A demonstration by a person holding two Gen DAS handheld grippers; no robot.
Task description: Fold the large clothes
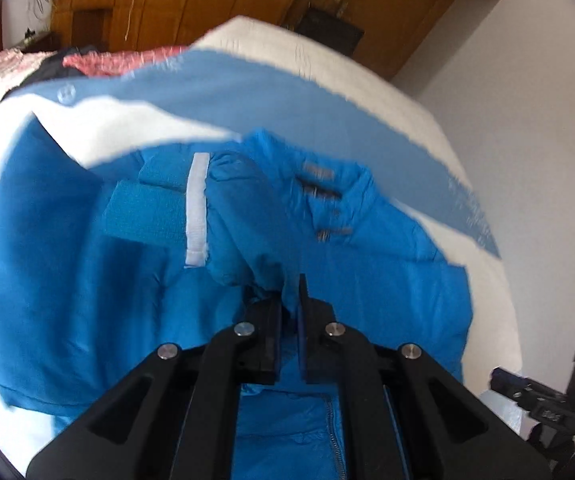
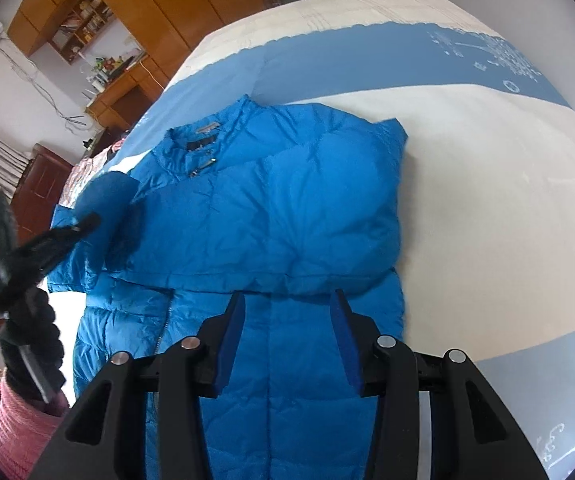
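Left claw (image 1: 289, 312) clamped on jacket (image 2: 271, 200) sleeve (image 1: 243, 232): lay it flat across chest (avoid bunching); right claw (image 2: 287, 308) apart, idle.

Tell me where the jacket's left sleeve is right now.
The sleeve is pinched in the left claw, lifted over the blue jacket on the bed, left of its collar.

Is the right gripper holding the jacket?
No, the right gripper hangs open above the jacket, with its fingers spread wide and no fabric between them.
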